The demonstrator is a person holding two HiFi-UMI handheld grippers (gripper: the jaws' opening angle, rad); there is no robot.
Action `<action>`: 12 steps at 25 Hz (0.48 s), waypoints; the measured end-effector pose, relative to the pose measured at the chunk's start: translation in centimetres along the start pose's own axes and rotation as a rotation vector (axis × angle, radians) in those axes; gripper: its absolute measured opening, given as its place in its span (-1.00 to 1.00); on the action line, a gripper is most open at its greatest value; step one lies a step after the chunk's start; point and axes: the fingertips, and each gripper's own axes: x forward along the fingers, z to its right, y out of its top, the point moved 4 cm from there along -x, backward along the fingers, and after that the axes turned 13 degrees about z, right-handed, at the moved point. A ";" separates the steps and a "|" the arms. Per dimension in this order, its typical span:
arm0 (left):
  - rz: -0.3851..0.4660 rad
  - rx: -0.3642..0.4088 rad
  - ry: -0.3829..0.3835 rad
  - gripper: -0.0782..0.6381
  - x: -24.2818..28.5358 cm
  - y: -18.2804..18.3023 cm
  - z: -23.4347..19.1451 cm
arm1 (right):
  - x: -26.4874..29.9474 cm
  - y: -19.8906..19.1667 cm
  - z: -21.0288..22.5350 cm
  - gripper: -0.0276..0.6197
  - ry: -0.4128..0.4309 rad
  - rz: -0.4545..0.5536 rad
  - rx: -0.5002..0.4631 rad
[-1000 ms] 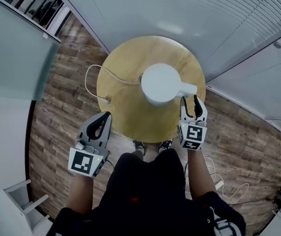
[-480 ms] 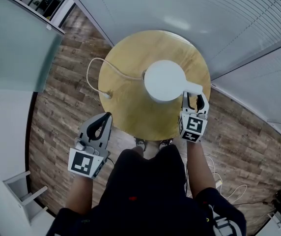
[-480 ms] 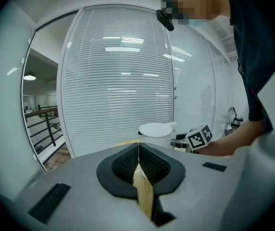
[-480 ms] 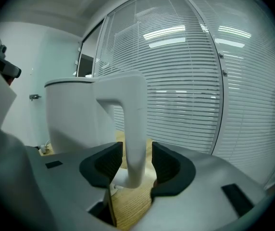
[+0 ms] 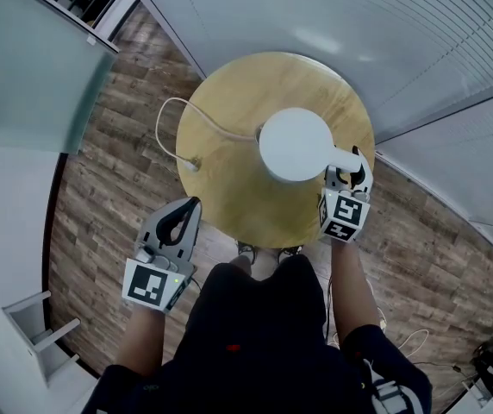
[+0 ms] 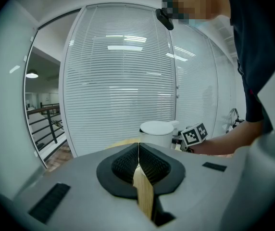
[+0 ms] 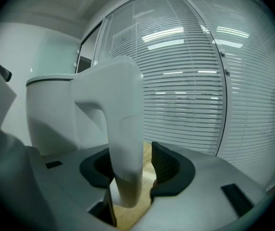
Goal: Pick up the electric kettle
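The white electric kettle (image 5: 294,145) stood at the centre of the round wooden table (image 5: 221,188) in the middle of the head view, its cord (image 5: 177,115) trailing off toward the left edge of the tabletop. The right gripper (image 5: 347,172), just right of centre, had its jaws apart around the kettle's handle (image 7: 125,129); one pad lay close against the handle and a gap showed on the other side. The left gripper (image 5: 184,210), at lower left and off the table, had its jaws pressed together on nothing. The likely risks: a squeeze so low on the smooth handle could let the kettle tip or slip, and the cord could drag if still attached.
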 end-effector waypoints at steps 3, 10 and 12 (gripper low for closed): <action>0.009 -0.004 -0.004 -0.72 -0.3 -0.1 -0.2 | 0.7 0.0 0.1 -0.36 -0.010 0.003 -0.001; 0.010 -0.018 -0.003 -0.72 -0.1 -0.4 -0.4 | 1.7 0.5 -0.1 -0.45 0.004 0.012 -0.003; 0.002 -0.020 -0.002 -0.72 0.1 -0.4 -0.5 | 1.8 0.6 -0.2 -0.55 0.002 0.019 0.004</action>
